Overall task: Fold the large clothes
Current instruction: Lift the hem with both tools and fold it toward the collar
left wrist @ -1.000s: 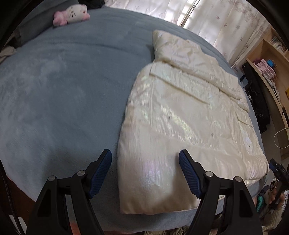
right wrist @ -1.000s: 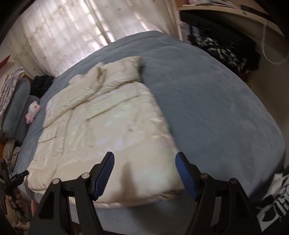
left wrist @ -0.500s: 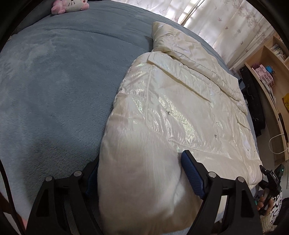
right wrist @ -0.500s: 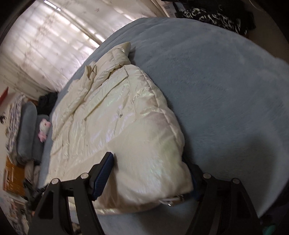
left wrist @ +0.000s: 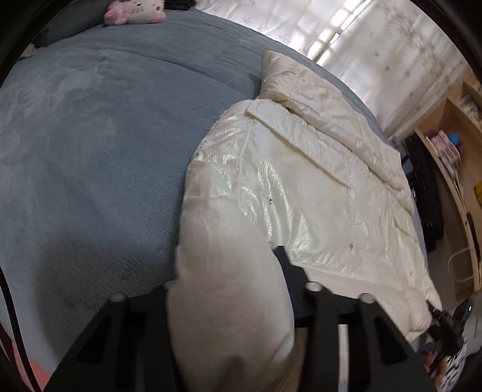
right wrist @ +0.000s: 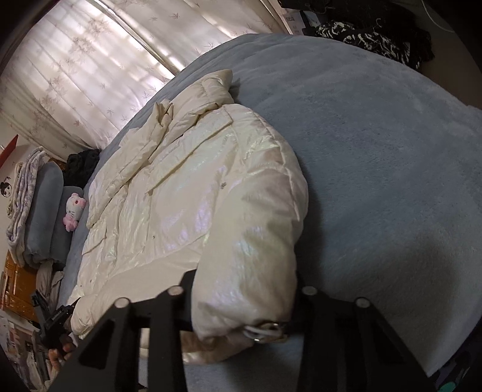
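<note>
A cream, shiny puffer jacket [left wrist: 301, 187] lies spread on a grey-blue bed [left wrist: 90, 150], its hood toward the curtained window. My left gripper [left wrist: 232, 271] is shut on the jacket's near hem corner, which bulges up between the fingers and hides the left pad. In the right wrist view the same jacket [right wrist: 186, 193] fills the middle, and my right gripper [right wrist: 244, 289] is shut on the other hem corner, lifted a little off the bed [right wrist: 391, 150]. A metal ring and cord hang from that corner.
A pink and white plush toy [left wrist: 132, 13] lies at the bed's far end, near folded blankets and pillows [right wrist: 39, 211]. Wooden shelves [left wrist: 452, 144] and dark clothes [right wrist: 376, 39] stand beside the bed. Sheer curtains [right wrist: 90, 66] cover the window.
Both grippers moved down onto the jacket's near hem and closed on its two corners. The hem now bunches up between the fingers.
</note>
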`<state>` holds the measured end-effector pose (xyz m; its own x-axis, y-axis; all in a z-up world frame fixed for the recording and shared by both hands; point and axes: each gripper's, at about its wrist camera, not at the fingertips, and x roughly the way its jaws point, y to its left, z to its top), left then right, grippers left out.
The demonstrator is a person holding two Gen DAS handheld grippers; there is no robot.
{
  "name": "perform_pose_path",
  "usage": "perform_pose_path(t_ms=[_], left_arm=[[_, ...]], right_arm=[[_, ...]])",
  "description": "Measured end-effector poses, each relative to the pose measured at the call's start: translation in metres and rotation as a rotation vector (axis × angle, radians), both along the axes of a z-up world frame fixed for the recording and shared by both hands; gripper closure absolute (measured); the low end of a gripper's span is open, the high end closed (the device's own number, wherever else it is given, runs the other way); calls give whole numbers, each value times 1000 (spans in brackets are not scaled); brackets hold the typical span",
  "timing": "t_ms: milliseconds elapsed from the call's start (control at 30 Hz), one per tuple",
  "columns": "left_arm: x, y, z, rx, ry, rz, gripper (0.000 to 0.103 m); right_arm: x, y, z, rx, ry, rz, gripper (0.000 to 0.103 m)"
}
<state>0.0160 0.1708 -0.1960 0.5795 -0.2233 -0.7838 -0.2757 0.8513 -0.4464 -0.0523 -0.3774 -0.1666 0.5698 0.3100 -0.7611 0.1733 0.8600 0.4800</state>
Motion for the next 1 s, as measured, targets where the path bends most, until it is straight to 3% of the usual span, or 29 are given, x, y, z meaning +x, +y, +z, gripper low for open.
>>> perform_pose_path(t_ms=[100, 200, 467, 733, 1000], left_arm=[[-2, -7, 14, 22, -15, 21, 87], [-8, -14, 34, 55, -53, 26, 91], [-28, -10, 88, 24, -147, 38, 92], [-81, 13, 149, 3, -223, 78, 92], [-115, 25, 182, -13, -224, 86, 92]], right_arm=[[0, 6, 9, -27, -13, -9, 77], [-3, 9, 26, -51, -44, -13, 79], [-19, 12, 84, -53, -168, 1, 79], [-55, 13, 150, -33, -315, 22, 80], [-85, 13, 184, -13, -391, 39, 80]])
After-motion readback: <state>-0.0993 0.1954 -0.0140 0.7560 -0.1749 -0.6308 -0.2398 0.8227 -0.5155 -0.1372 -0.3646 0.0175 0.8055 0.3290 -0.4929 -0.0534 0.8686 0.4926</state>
